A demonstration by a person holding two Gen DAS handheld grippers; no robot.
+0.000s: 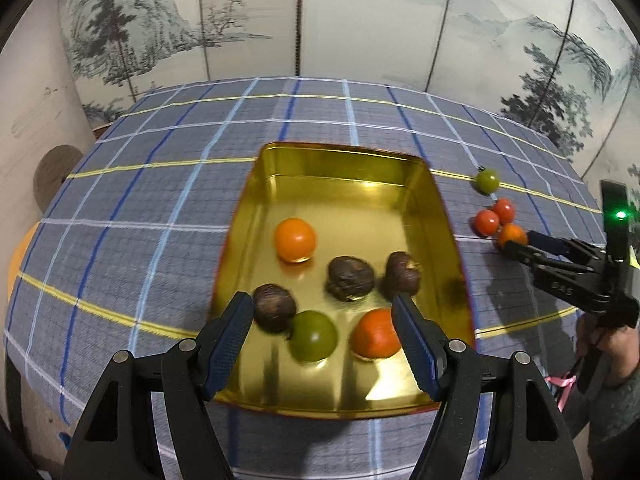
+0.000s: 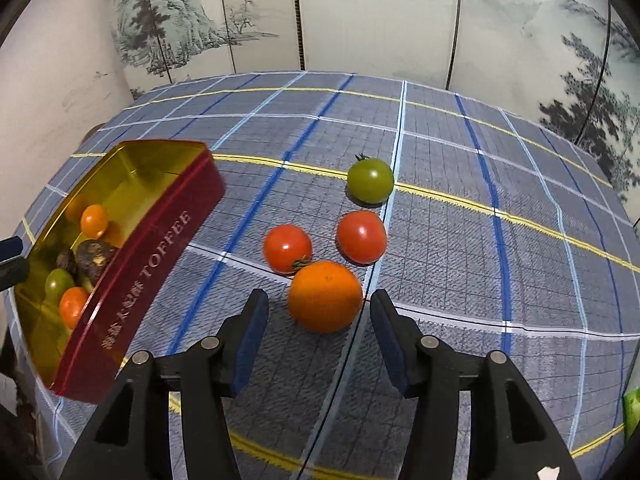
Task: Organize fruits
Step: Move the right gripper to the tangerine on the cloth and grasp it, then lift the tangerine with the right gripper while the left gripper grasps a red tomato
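A gold-lined red toffee tin (image 1: 352, 168) (image 2: 160, 248) lies on the checked cloth. It holds an orange tomato (image 1: 295, 239), three dark brown fruits (image 1: 351, 278), a green tomato (image 1: 313, 335) and a red-orange tomato (image 1: 375, 333). My left gripper (image 1: 322, 306) is open and empty above the tin's near end. On the cloth to the right lie an orange tomato (image 2: 325, 296), two red tomatoes (image 2: 287, 247) (image 2: 361, 236) and a green tomato (image 2: 370, 180). My right gripper (image 2: 318, 308) is open, its fingers on either side of the orange tomato, apart from it.
The table is covered with a blue checked cloth (image 2: 480, 240). A painted folding screen (image 2: 360, 20) stands behind it. A green object (image 2: 632, 408) shows at the right edge. The right gripper also shows in the left wrist view (image 1: 516, 246).
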